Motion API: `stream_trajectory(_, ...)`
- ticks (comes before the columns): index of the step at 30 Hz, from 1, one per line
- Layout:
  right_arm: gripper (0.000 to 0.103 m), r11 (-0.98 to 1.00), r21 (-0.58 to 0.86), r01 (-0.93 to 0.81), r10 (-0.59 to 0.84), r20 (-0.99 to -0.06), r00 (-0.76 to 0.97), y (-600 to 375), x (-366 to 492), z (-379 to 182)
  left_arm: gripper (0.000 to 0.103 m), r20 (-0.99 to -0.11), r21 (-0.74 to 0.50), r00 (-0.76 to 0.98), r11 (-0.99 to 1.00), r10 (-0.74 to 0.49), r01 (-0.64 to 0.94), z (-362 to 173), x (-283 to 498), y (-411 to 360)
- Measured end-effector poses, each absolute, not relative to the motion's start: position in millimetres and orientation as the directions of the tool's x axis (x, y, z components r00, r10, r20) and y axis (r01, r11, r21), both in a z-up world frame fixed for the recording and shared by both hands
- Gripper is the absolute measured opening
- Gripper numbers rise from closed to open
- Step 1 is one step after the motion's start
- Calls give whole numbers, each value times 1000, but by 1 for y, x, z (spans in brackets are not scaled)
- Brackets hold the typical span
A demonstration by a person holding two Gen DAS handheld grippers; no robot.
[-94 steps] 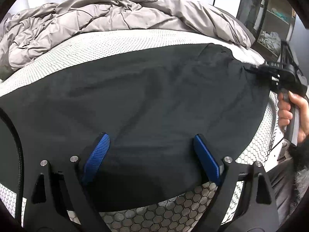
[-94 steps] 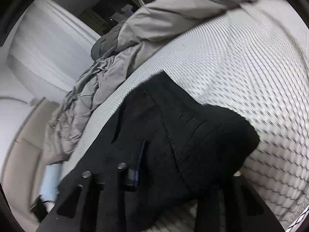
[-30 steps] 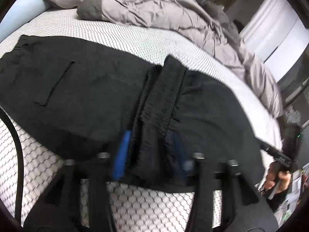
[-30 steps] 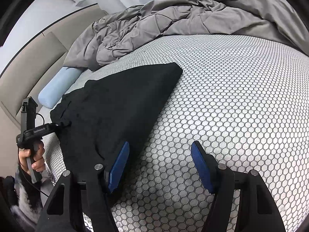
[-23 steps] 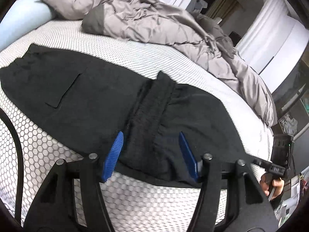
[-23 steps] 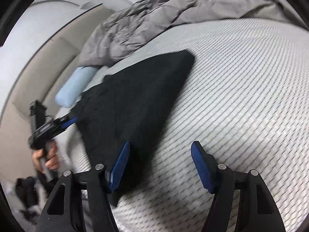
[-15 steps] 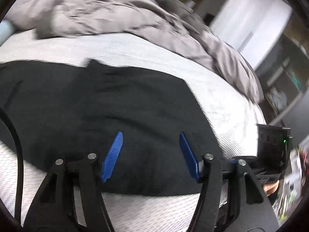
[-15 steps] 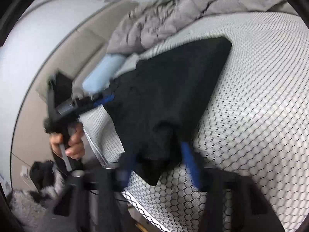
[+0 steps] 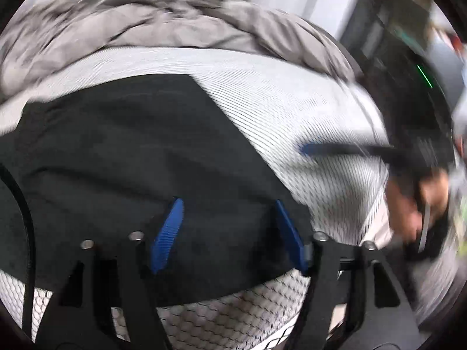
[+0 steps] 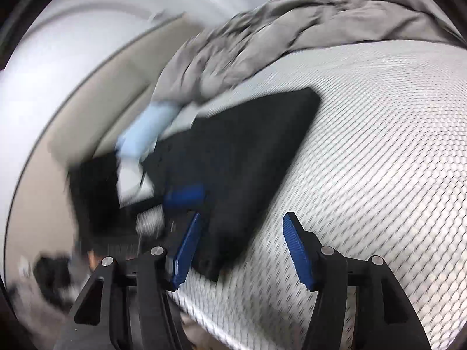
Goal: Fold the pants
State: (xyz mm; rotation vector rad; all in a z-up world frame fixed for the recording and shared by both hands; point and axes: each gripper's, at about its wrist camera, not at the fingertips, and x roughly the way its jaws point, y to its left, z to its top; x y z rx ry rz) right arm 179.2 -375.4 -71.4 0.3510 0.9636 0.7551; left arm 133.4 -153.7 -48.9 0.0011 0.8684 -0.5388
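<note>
We are viewing the folded black pants [image 9: 140, 175] lying flat on the honeycomb-patterned mattress [image 9: 292, 108]. Our left gripper [image 9: 227, 233] is opening, released, hovering over the pants' 5 o'clock corner. Our right gripper [image 10: 239, 250] is opening too, released, its left pad just over the pants' near corner. A grey duvet [image 9: 146, 26] is lying at 12 o'clock.

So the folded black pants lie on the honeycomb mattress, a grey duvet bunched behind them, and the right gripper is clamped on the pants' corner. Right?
Not quite. The right gripper isn't clamped: in the right wrist view its fingers stand apart and are opening, pressing on nothing. The pants do lie folded on the mattress, with the duvet bunched behind.
</note>
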Motion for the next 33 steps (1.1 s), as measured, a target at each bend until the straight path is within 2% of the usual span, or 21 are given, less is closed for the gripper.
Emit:
stream_trajectory(2, 60, 707, 610, -358, 707, -625, 330, -369, 196, -82, 71, -758, -115, 526, 873, -385, 473, -58, 126, -170)
stream_trajectory(5, 59, 728, 601, -329, 682, -679, 270, -345, 209, -102, 72, -795, -87, 500, 879, -345, 468, -73, 125, -178)
stream_trajectory(7, 50, 771, 551, -319, 631, -726, 272, -323, 217, -112, 73, -794, -92, 495, 875, -353, 476, -74, 124, -178)
stream_trajectory(8, 38, 782, 533, -322, 617, -736, 279, -323, 221, -113, 73, -794, -102, 490, 873, -360, 476, -74, 124, -178)
stream_trajectory(9, 32, 789, 523, -323, 608, -740, 288, -318, 225, -114, 73, -794, -118, 484, 874, -369, 472, -76, 124, -176)
stream_trajectory(12, 25, 798, 533, -282, 601, -740, 301, -318, 249, -119, 73, -793, -139, 473, 869, -385, 475, -80, 127, -170)
stream_trajectory(18, 19, 817, 551, -170, 573, -746, 339, -323, 329, -121, 73, -790, -178, 449, 857, -417, 483, -81, 138, -161)
stream_trajectory(22, 18, 857, 503, -116, 505, -771, 389, -308, 391, -123, 73, -790, -186, 444, 855, -423, 484, -81, 140, -156)
stream_trajectory(26, 20, 862, 496, -100, 495, -786, 371, -306, 415, -121, 74, -783, -199, 439, 846, -441, 494, -78, 138, -151)
stream_trajectory(28, 27, 855, 505, -116, 507, -771, 386, -323, 397, -107, 74, -774, -217, 436, 840, -459, 498, -74, 137, -147)
stream_trajectory(30, 41, 838, 528, -136, 537, -754, 378, -334, 370, -102, 74, -757, -263, 426, 827, -496, 497, -68, 135, -138)
stream_trajectory(33, 42, 784, 600, -162, 616, -718, 324, -345, 320, -109, 74, -703, -365, 432, 808, -565, 463, -57, 135, -114)
